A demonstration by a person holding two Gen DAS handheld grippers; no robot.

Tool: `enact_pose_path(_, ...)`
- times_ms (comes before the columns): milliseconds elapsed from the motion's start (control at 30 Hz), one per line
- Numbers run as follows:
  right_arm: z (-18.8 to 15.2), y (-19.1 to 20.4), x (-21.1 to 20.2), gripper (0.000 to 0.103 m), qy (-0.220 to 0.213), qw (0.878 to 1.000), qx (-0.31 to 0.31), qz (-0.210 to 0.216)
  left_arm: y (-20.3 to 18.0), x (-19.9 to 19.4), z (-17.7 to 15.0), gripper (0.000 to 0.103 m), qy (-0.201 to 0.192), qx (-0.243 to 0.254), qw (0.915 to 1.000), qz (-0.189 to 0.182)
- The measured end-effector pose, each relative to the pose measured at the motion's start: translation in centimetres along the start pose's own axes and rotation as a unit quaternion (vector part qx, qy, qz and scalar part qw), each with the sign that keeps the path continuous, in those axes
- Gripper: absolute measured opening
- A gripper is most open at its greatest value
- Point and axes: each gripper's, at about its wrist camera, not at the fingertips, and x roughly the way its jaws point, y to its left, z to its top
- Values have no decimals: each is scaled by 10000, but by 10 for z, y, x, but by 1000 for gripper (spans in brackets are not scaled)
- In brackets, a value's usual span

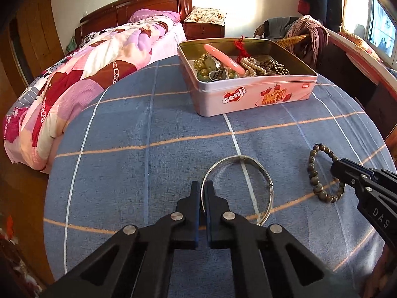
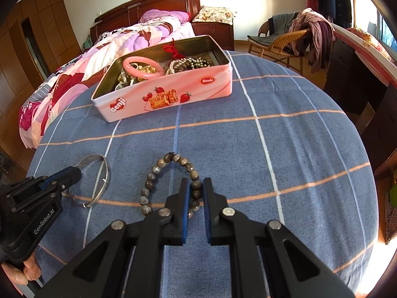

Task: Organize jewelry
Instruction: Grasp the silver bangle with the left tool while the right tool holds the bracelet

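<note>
While left view hides it, thumb (image 2: pixel 21 274) apparently grips handle

Strong daylight is admitted through the glazed window (image 1: pixel 379 32) at right, where detail is blown out; a bright glare patch is cast on the white wall (image 1: pixel 248 7). Straight lines are bowed by fisheye distortion, and corners are vignetted black.

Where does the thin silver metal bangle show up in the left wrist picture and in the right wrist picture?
Left wrist view: the thin silver metal bangle lies bottom centre on the blue checked bedsheet, its rim pinched by the left gripper.
Right wrist view: lower left, at that gripper's tips.
Shared landmark: the pink Genji biscuit tin beyond it.
</note>
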Motion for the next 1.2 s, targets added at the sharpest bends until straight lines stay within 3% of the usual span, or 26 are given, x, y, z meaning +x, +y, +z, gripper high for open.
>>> enact_pose_path(333, -1, -6, -11, 13, -152, 9997, 151, -75, 3, -8, -8, 2, -12, -113, 9999, -120)
enact_pose_path(1200, -3, 4, -82, 13, -825, 9964, 125, 153, -7, -69, -12, 2, -712, 18, 9973, -162)
